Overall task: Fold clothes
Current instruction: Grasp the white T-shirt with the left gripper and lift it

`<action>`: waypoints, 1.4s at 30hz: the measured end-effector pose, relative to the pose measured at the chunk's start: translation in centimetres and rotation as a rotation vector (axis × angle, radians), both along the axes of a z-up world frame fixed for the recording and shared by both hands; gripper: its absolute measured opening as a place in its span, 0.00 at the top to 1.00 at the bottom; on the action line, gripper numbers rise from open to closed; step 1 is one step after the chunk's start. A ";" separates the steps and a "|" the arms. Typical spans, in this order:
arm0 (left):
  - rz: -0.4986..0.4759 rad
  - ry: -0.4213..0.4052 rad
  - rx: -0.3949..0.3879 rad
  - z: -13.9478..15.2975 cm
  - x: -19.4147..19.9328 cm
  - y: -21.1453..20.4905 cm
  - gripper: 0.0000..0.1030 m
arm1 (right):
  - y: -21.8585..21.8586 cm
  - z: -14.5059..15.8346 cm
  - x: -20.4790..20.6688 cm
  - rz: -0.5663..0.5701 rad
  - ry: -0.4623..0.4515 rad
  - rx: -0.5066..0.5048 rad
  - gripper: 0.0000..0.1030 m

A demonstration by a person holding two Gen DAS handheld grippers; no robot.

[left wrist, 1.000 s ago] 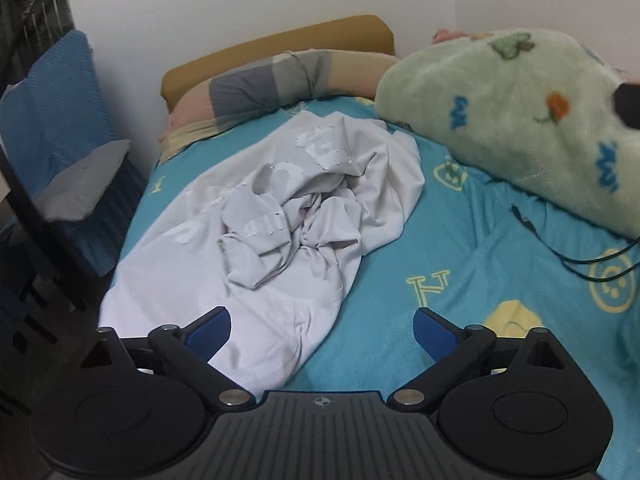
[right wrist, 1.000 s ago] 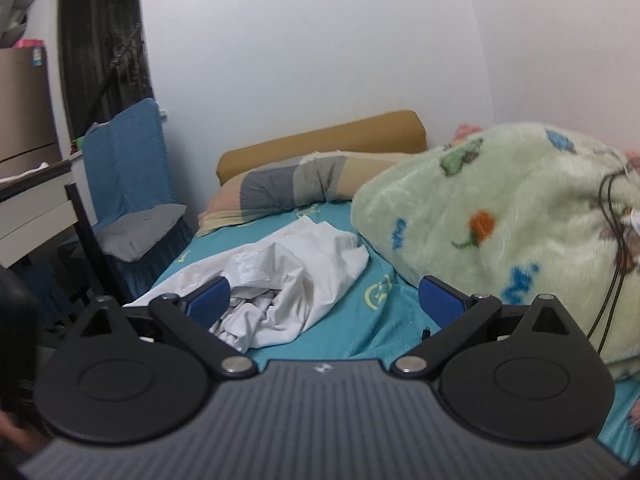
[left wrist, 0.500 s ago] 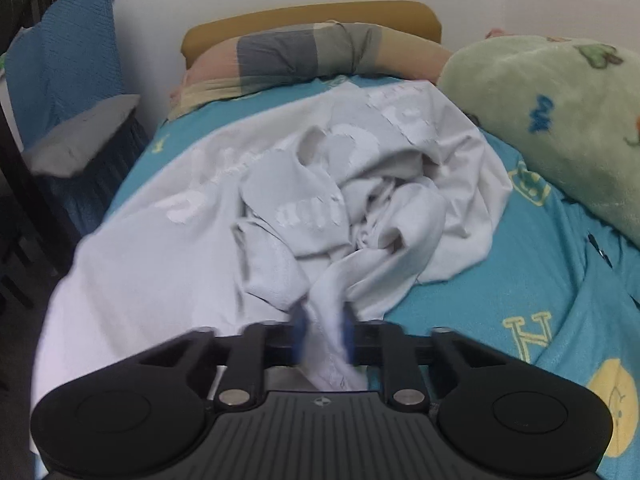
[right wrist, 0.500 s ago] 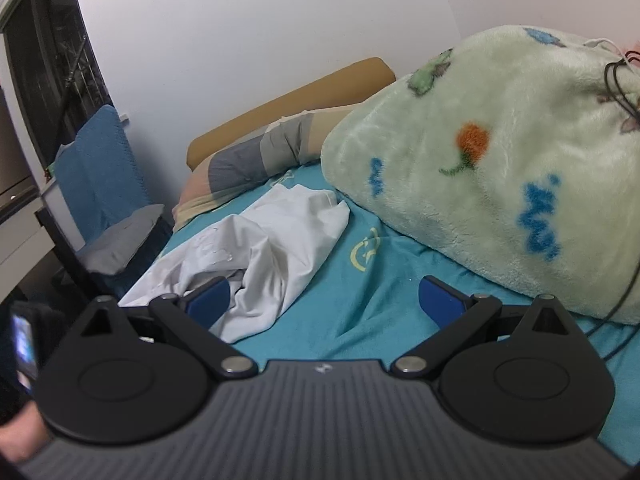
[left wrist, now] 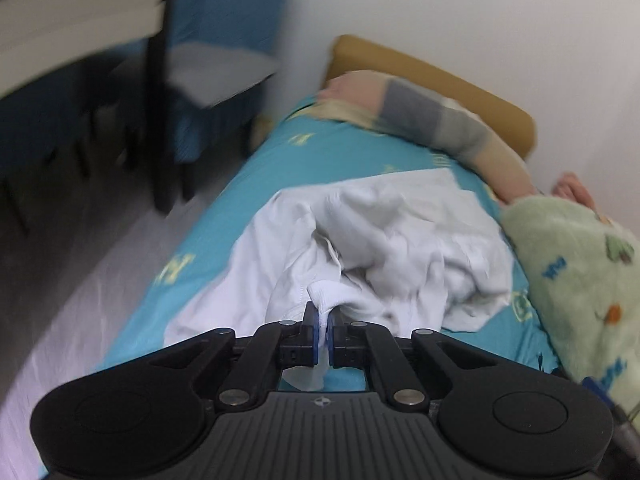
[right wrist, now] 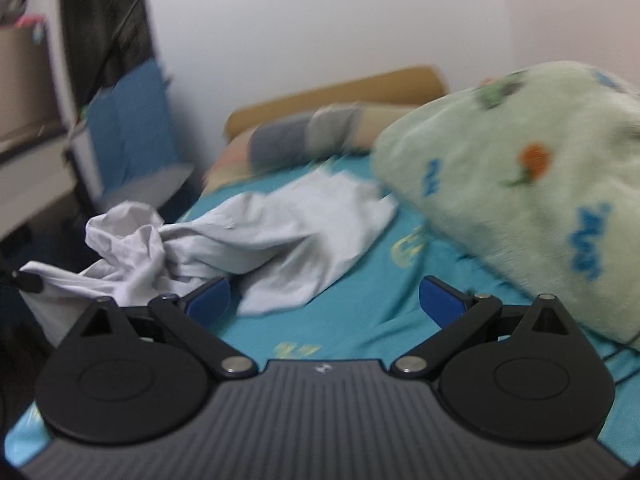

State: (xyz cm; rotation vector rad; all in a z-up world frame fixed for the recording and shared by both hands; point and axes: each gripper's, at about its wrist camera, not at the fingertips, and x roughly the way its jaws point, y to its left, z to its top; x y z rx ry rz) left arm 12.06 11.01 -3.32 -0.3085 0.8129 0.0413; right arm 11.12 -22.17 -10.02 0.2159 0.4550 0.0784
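A crumpled white garment (left wrist: 384, 248) lies on the teal bed sheet (left wrist: 256, 184). My left gripper (left wrist: 323, 320) is shut on a bunched edge of it, and the cloth rises in a ridge from the blue pads. In the right wrist view the same white garment (right wrist: 280, 236) stretches across the bed, its left end lifted toward the bed's edge. My right gripper (right wrist: 324, 300) stands open just above the sheet, with nothing between its fingers; the cloth's near edge lies just beyond its left finger (right wrist: 210, 294).
A bulky green fleece blanket (right wrist: 520, 196) fills the right side of the bed. A striped bolster (left wrist: 436, 124) and a mustard headboard (left wrist: 432, 80) lie at the far end. A blue-covered chair (left wrist: 192, 60) stands on the floor left of the bed.
My left gripper closed on the garment's edge, then lifted and rolled, pulling the cloth up and toward the bed's edge. My right gripper sank closer to the sheet, still open.
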 end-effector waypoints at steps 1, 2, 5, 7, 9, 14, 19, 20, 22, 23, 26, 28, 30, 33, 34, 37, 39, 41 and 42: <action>0.018 0.001 -0.023 -0.1 0.2 0.5 0.96 | 0.9 0.0 0.6 0.031 0.018 -0.014 0.00; 0.047 -0.006 -0.045 -0.2 0.3 1.1 0.96 | 1.9 0.0 1.3 0.061 0.036 -0.028 0.01; 0.141 -0.060 -0.073 -0.3 0.5 2.7 0.96 | 5.4 -0.5 4.5 0.155 0.104 -0.052 0.05; 0.196 -0.103 -0.087 -0.4 0.7 3.6 0.96 | 8.1 -1.0 5.8 0.234 0.136 -0.024 0.08; 0.224 -0.131 -0.111 -0.7 1.0 4.4 0.96 | 10.8 -1.7 6.2 0.325 0.139 0.029 0.08; 0.244 -0.147 -0.186 -1.7 1.6 6.0 0.96 | 16.7 -3.3 7.4 0.404 0.171 -0.009 0.38; 0.226 -0.203 -0.267 -1.3 0.7 7.9 0.96 | 14.8 0.8 6.1 0.269 0.101 0.001 0.89; 0.211 -0.221 -0.278 -1.0 0.4 8.0 0.96 | 13.8 2.3 5.2 0.240 0.063 -0.014 0.92; 0.175 -0.256 -0.287 -0.1 -0.5 7.8 0.96 | 11.8 5.5 3.3 0.189 -0.006 -0.041 0.95; 0.156 -0.273 -0.291 0.4 -1.0 7.8 0.96 | 10.8 7.1 2.3 0.165 -0.039 -0.053 0.97; 0.094 -0.288 -0.278 1.6 -2.4 7.4 0.96 | 7.7 10.2 -0.4 0.102 -0.102 -0.081 0.97; 0.038 -0.254 -0.245 2.0 -3.0 7.3 0.96 | 5.6 11.0 -1.6 0.071 -0.110 -0.096 0.97; -0.005 -0.220 -0.192 2.1 -3.2 7.0 0.96 | 3.6 11.8 -2.7 0.040 -0.118 -0.111 0.97; -0.041 -0.162 -0.120 1.7 -2.9 6.6 0.96 | 2.0 9.2 -4.1 0.013 -0.066 -0.069 0.95; -0.044 -0.146 -0.110 1.4 -2.7 6.5 0.95 | 1.6 7.9 -4.4 0.007 -0.041 -0.048 0.94; -0.037 -0.099 -0.088 0.9 -2.2 6.2 0.93 | 0.6 4.1 -5.5 -0.010 0.033 0.010 0.94; -0.022 -0.089 -0.065 0.8 -1.9 6.0 0.88 | 1.2 2.6 -4.7 0.020 0.056 -0.017 0.93; -0.008 -0.088 -0.033 0.9 -1.7 5.5 0.84 | 1.5 1.7 -3.5 0.064 0.068 -0.009 0.85; -0.007 -0.088 -0.013 0.9 -1.5 5.1 0.81 | 1.4 1.5 -3.3 0.072 0.059 0.022 0.64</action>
